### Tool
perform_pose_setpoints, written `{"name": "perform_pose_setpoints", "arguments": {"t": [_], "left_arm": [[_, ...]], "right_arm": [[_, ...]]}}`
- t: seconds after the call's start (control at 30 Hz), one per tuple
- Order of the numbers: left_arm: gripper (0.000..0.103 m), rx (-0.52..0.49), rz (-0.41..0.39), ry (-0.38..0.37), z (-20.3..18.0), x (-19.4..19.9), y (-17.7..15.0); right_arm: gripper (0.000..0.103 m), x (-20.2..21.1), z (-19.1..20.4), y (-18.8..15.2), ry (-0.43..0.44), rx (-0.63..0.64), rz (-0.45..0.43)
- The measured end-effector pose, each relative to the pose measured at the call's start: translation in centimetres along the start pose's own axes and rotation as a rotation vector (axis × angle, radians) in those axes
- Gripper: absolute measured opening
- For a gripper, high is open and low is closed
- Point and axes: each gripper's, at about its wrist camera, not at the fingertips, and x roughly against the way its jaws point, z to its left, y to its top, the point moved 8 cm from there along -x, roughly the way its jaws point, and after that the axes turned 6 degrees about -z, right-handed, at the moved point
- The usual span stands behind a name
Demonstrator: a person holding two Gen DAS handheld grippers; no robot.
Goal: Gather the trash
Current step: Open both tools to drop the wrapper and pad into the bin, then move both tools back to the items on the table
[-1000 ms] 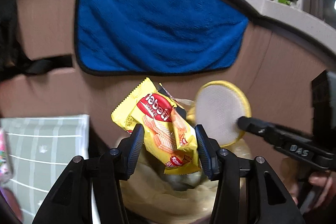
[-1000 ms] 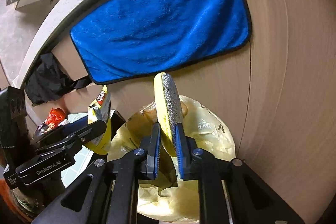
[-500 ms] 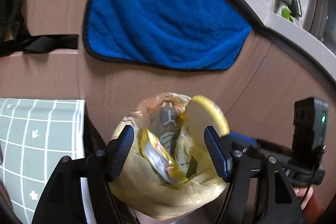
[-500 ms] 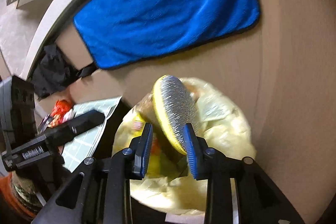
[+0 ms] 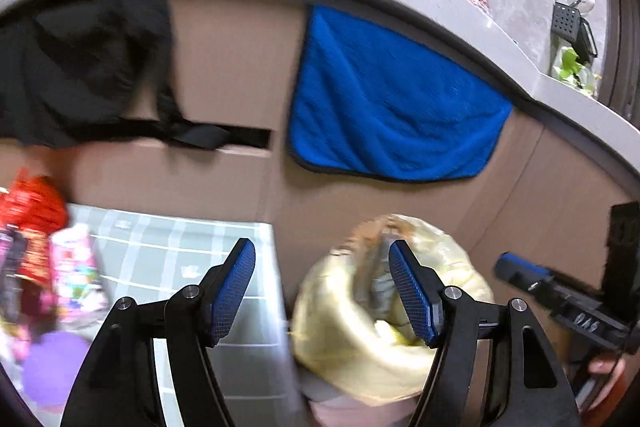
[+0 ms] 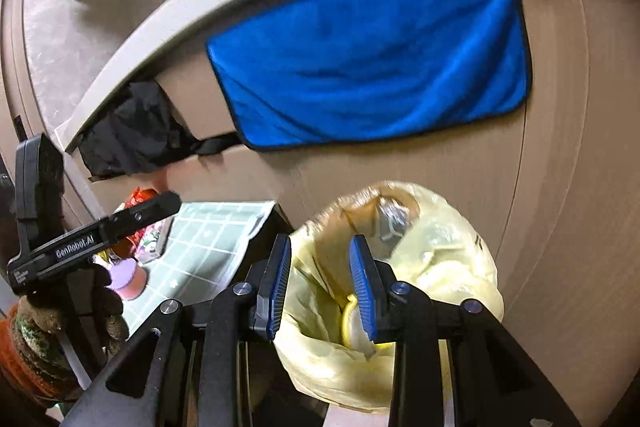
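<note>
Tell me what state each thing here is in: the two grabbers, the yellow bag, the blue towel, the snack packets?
Left gripper: open, nothing between its pads.
Right gripper: open, empty, over the bag's mouth.
Yellow plastic trash bag: open at the top, holding rubbish, with a round yellow-rimmed item inside.
Blue fluffy towel: hanging flat against the cabinet front.
Colourful snack packets: lying on the green checked cloth, not yet collected.

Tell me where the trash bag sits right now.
The trash bag is low centre in the right wrist view, right of the checked mat, below the blue towel.
</note>
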Motion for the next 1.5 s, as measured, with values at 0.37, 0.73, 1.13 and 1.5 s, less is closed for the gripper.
{"name": "perform_pose_setpoints", "arguments": {"t": [0.37,0.73,1.13,1.5], "left_arm": [[0.070,-0.101,-0.147,0.235,7.0,12.0,0.5],[0.070,-0.018,-0.219,0.388,15.8,21.7,-0.4],[0.070,0.114,-0.176,0.340,22.2,20.8,-3.3],[0.084,0.266,-0.017,0.259,25.8,16.0,-7.3]], "right_arm": [[0.029,1.3,10.6,1.0,0.037,0.118,-0.058],[0.029,0.0,23.5,-1.1,0.192,0.259,-0.016],[0.029,-4.2,27.9,-4.2,0.240,0.308,0.089],[0.029,-7.9,26.5,-6.6,0.258,0.244,0.168]]}}
